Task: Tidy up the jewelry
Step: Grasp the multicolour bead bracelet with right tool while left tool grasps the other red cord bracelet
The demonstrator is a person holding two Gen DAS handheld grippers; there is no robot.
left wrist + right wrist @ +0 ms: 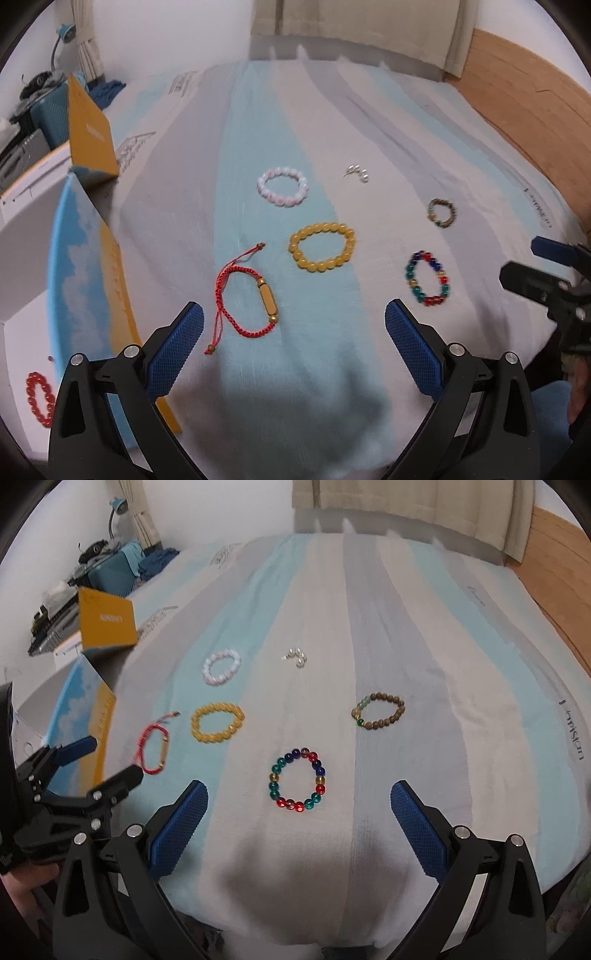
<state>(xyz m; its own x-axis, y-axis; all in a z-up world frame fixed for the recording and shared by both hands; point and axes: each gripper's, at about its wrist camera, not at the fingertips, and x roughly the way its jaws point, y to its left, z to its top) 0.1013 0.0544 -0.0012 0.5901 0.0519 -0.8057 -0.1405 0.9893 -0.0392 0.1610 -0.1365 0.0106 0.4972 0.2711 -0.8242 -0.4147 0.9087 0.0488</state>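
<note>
Several bracelets lie on the striped cloth. A red cord bracelet [245, 302] lies just ahead of my open, empty left gripper [293, 314]. Beyond it are a yellow bead bracelet [322, 246], a pink-white bead bracelet [283, 186], a small pearl piece [358, 173], a brown bead bracelet [442, 213] and a multicolour bead bracelet [428, 277]. My right gripper [299, 794] is open and empty right behind the multicolour bracelet [297, 779]. A red bead bracelet [38, 397] lies inside the open box [26, 236] at the left.
The box's blue and yellow lid wall [88, 280] stands at the left with a yellow flap [88, 129] behind. The right gripper shows at the right edge [546, 273] of the left wrist view. Clutter and a teal case [110, 572] sit far left. Wooden floor [524, 99] lies beyond the cloth.
</note>
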